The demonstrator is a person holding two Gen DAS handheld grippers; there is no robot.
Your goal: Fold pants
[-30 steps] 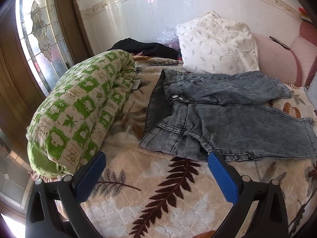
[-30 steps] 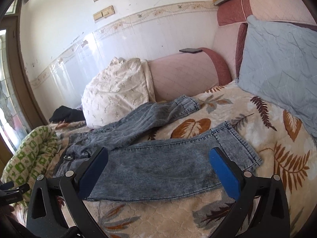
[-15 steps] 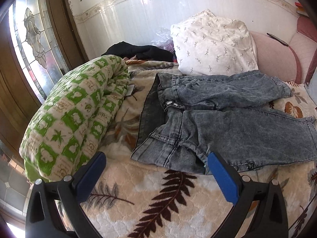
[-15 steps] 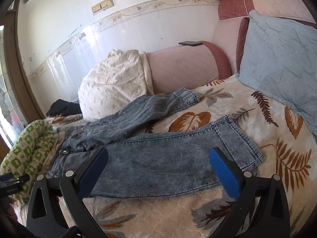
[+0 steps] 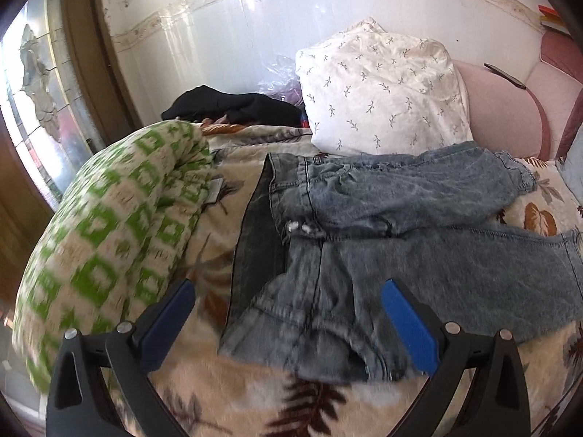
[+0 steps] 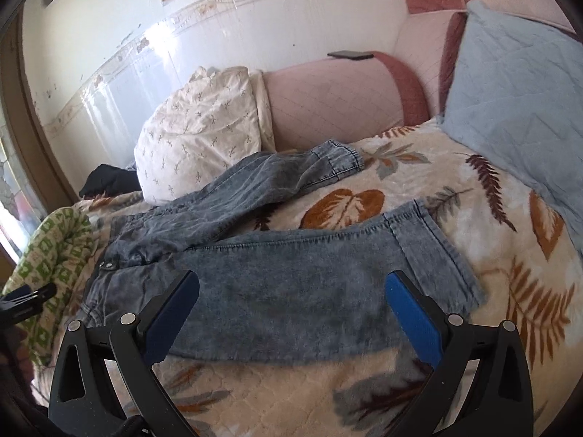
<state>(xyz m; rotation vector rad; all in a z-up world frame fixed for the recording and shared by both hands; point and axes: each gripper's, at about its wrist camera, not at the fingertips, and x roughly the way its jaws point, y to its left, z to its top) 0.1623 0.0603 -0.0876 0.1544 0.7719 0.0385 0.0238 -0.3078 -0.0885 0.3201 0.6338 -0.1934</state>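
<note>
Both tongs gaping, empty; left tongs [image 5: 288,286] now closer over pants [image 5: 382,240] waistband; right tongs [image 6: 293,278] nearer leg.

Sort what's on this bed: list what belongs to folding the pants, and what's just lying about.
For the job:
- jeans, spread flat
- left gripper, open
- right gripper, open

Lying about:
- green checked quilt
- white pillow
- blue pillow
- black garment
- phone on the headboard

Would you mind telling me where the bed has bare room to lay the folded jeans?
Free: the leaf-print bedspread in front of the jeans, and the patch between the leg cuffs and the blue cushion. Crowded: the far side, with the white pillow, black clothes and green quilt.
</note>
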